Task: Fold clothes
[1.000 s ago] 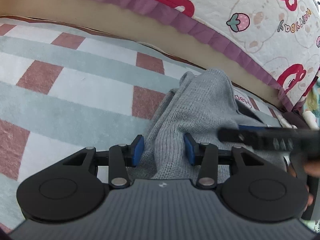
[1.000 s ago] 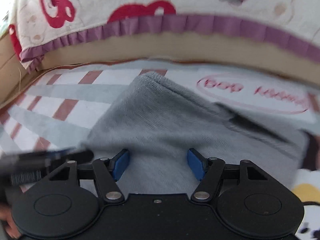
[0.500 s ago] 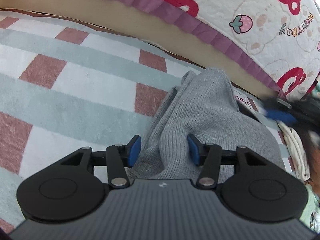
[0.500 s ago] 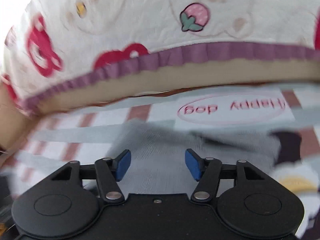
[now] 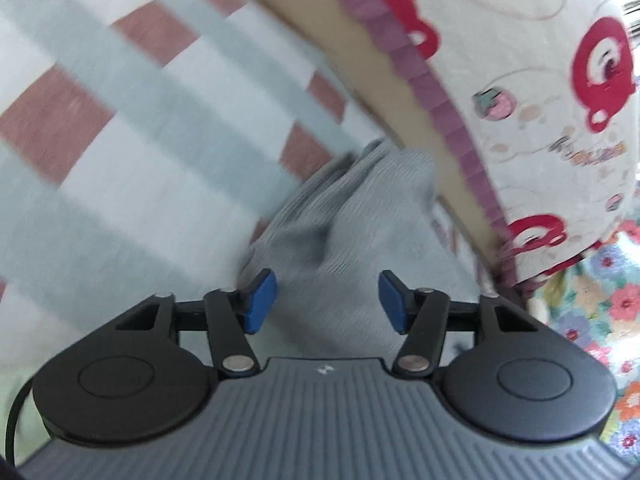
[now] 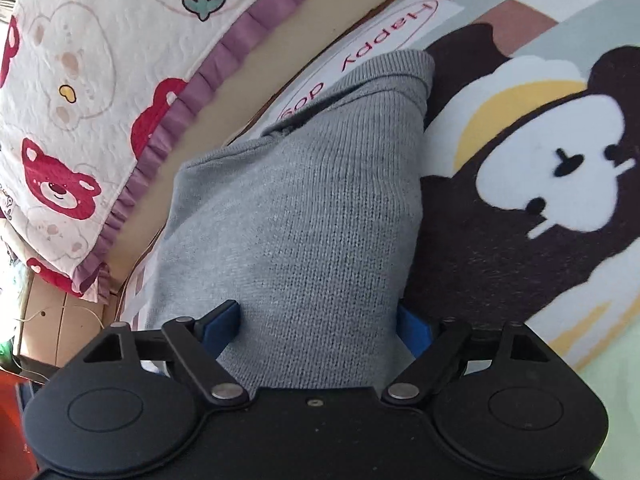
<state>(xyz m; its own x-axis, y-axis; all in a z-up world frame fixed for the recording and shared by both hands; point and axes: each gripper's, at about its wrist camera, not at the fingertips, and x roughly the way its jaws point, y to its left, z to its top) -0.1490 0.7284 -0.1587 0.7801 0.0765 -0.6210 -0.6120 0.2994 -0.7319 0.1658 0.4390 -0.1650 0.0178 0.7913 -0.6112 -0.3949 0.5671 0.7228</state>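
Observation:
A grey knit sweater lies folded into a narrow bundle on the rug, its far end near the bed's edge. My right gripper hovers at its near end. Its jaws are opening wide, and the knit fills the gap between the blue pads without looking squeezed. In the blurred left wrist view the same sweater lies bunched ahead. My left gripper sits over its near part with jaws opening. Cloth lies between and below the pads, which do not press on it.
A checked rug in pale blue, white and brick red covers the floor, with a brown dog motif. A bed with a bear-print quilt and purple frill runs along the far side. Floral fabric lies at the right.
Both views have rolled. The left jaws have widened off the sweater fold. The right gripper swung across and lower over the sweater, its jaws wider. The other gripper has left the left view.

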